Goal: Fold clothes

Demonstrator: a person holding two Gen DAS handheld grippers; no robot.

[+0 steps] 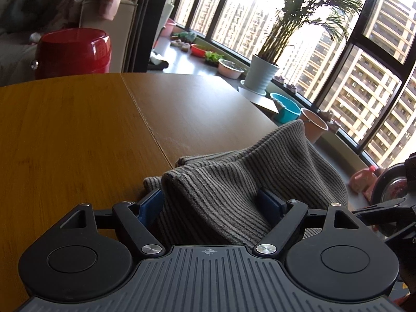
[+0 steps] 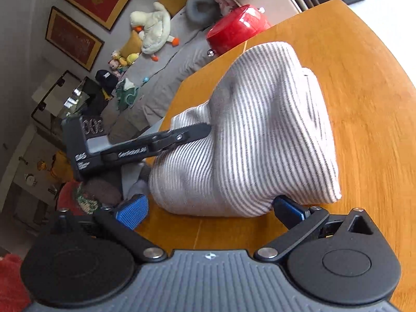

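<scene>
Your wooden table (image 1: 78,130) is the work surface, and everything is placed relative to it: the striped garment (image 2: 260,135) sits bunched in a mound near the table's rim rather than spread flat, which suggests you are mid-fold and gathering layers, not laying them out. A red pot (image 1: 72,49) stands beyond the table's far edge, well apart from the cloth, so it is out of your way.

Your left gripper (image 1: 213,208) reaches in from the table's edge, its jaws spread wide with a thick fold of the garment bulging up between them; whether the pads actually press the cloth I cannot tell, though the fabric's lifted ridge hints that it is being propped up there.

Your right gripper (image 2: 210,208) hovers low over the table at the mound's near side, jaws apart and holding nothing; one pad just meets the cloth's lower hem, likely lining up for a grab.
</scene>
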